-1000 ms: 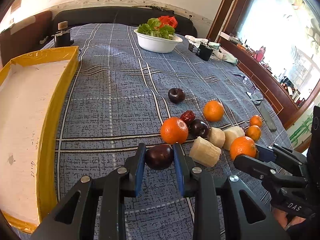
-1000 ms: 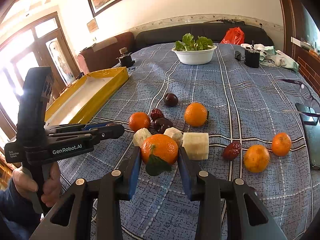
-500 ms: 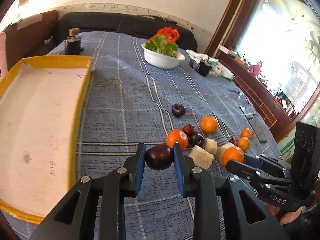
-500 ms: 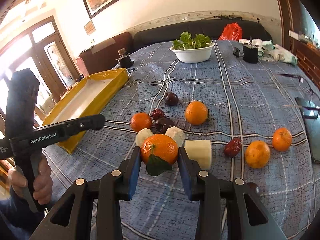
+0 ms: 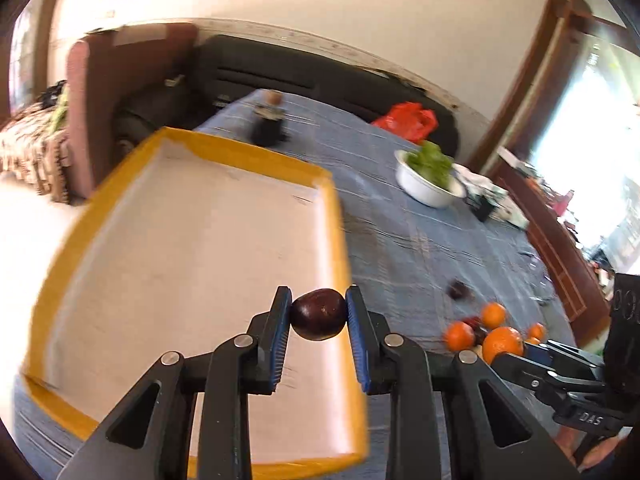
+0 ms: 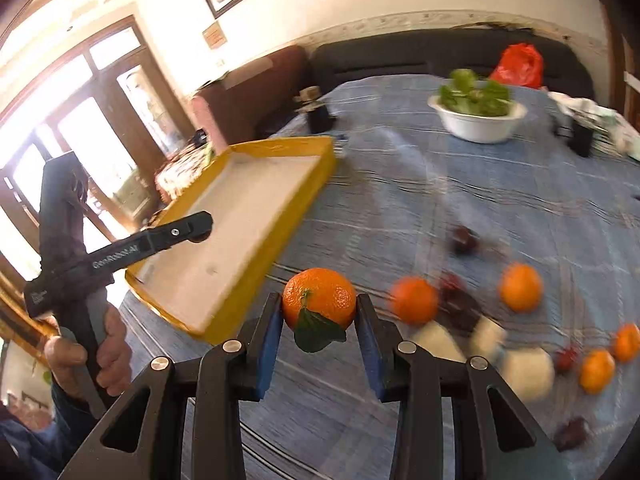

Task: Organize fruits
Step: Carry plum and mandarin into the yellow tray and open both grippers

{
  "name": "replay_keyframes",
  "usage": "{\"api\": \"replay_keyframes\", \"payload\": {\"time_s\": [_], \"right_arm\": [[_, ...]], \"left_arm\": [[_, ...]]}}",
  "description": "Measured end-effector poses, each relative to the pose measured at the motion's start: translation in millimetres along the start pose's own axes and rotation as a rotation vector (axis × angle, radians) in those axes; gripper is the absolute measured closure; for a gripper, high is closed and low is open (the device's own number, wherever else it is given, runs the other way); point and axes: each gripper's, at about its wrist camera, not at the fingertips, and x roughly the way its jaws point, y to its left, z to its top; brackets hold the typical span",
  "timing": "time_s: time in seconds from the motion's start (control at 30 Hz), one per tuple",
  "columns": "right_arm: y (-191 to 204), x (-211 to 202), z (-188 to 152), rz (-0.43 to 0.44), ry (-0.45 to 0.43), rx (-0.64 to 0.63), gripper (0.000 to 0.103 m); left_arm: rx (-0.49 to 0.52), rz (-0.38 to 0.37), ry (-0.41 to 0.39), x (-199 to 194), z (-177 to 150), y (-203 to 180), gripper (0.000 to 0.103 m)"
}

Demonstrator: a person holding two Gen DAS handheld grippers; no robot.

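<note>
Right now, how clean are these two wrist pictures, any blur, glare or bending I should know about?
Left wrist view: the dark plum in the left gripper is sharp, the yellow tray smeared, the window blown out white. Right wrist view: the orange in the right gripper is crisp, loose fruit on the tablecloth streaked, the doorway glaring. Both bend straight edges.

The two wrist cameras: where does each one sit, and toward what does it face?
Left wrist view: sits behind the left gripper, which clamps a dark purple plum; faces down over the yellow-rimmed white tray; the right gripper shows at right.
Right wrist view: sits behind the right gripper, which clamps a leafy orange tangerine; faces the blue checked tablecloth; a hand holding the left gripper shows at left.
Both share the tray, white bowl of greens, and loose fruit.
</note>
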Motion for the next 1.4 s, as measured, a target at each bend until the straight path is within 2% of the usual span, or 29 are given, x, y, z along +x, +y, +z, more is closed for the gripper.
{"api": "replay_keyframes", "payload": {"time_s": [0.1, 0.27, 0.43, 0.57, 0.63, 1.23, 1.3, 1.33, 1.4], "right_arm": [[24, 26, 26, 0.024, 0.010, -0.036, 0.062], [44, 79, 71, 0.008, 0.032, -0.035, 0.062], [31, 145, 107, 0.032, 0.128, 0.093, 0.062], [17, 178, 119, 0.077, 0.186, 0.202, 0.062], [13, 191, 123, 0.055, 0.202, 0.221, 0.062], [25, 208, 129, 0.001, 0.258, 0.179, 0.061], [25, 208, 130, -0.004, 0.259, 0.173, 0.061], [25, 209, 129, -0.003, 0.254, 0.173, 0.058], [25, 207, 130, 0.005, 0.243, 0.176, 0.049]], "left_arm": [[-0.011, 0.046, 0.020, 6, 18, 20, 0.076], [-0.078, 0.094, 0.106, 38, 39, 50, 0.076], [-0.134, 0.084, 0.184, 68, 46, 59, 0.076], [-0.169, 0.097, 0.211, 84, 48, 65, 0.076], [-0.176, 0.098, 0.221, 90, 49, 65, 0.076], [-0.164, 0.127, 0.260, 106, 49, 61, 0.074], [-0.171, 0.118, 0.254, 104, 49, 62, 0.062], [-0.170, 0.125, 0.250, 103, 49, 63, 0.053], [-0.172, 0.133, 0.236, 100, 49, 63, 0.049]]}}
